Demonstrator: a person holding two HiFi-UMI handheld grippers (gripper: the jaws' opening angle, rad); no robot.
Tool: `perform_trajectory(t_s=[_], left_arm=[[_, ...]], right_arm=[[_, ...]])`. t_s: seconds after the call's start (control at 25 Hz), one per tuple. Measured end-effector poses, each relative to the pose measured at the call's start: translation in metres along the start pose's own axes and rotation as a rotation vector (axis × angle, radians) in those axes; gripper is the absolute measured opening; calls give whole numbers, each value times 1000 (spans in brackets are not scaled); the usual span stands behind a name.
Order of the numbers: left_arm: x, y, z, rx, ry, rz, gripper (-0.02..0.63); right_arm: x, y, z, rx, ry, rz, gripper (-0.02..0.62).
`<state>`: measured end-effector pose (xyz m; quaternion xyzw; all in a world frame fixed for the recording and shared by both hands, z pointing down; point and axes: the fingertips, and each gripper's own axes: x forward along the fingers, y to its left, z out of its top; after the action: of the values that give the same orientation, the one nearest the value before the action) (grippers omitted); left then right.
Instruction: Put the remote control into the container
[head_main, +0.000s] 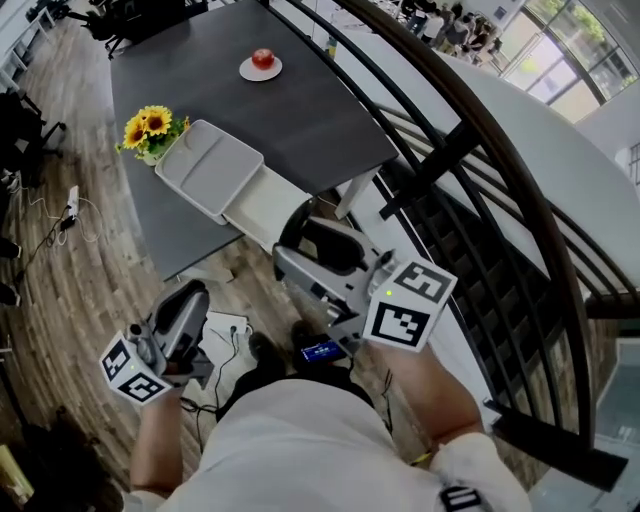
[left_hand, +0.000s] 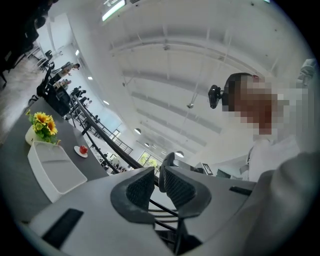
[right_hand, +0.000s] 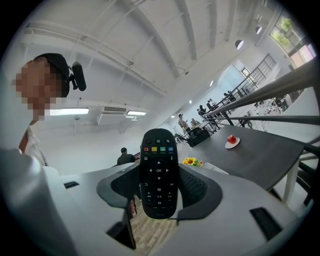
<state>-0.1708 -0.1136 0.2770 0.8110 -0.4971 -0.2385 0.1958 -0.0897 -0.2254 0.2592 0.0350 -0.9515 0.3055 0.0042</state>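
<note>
The black remote control (right_hand: 158, 165) stands upright between the pads of my right gripper (right_hand: 158, 186), which is shut on it, buttons facing the camera. In the head view the right gripper (head_main: 314, 240) and the remote (head_main: 338, 247) are held close to my body, just short of the table's near edge. The white rectangular container (head_main: 210, 165) lies on the dark table's (head_main: 300, 110) near left corner, ahead and to the left of the remote. My left gripper (head_main: 190, 305) hangs low at the left, off the table; its jaws (left_hand: 158, 186) are shut on nothing.
A pot of sunflowers (head_main: 150, 130) stands just left of the container. A white plate with a red apple (head_main: 261, 66) sits at the table's far side. A curved black railing (head_main: 480, 200) runs along the right. Wooden floor with cables lies on the left.
</note>
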Motion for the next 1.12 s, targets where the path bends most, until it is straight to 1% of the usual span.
perform_trajectory(t_s=[0.12,0.24,0.4,0.52,0.68,0.88,1.0,1.12], left_arm=[[15,22,16,55,12,-3,63],[25,44,23,92,30,4,63],[38,74,21,114,62,13,63],[48,101,12,124,87,30,63],[57,142,-14,135,141,70,63],[60,189,-61,130,239,135,63],[58,208,-85,105,284,162,63],[58,219,-97,94,308,176,63]], right_arm=[[24,-12,12,-66,25,-5,233],[47,-26,13,-105,64,-9,233],[76,-55,7,-119,118,-25,233],[96,-83,-4,-125,170,-59,233],[121,-131,-32,-144,255,-120,233],[142,-189,-84,-188,398,-205,233],[150,-215,-119,-270,520,-243,233],[157,-238,-149,-382,659,-279,233]])
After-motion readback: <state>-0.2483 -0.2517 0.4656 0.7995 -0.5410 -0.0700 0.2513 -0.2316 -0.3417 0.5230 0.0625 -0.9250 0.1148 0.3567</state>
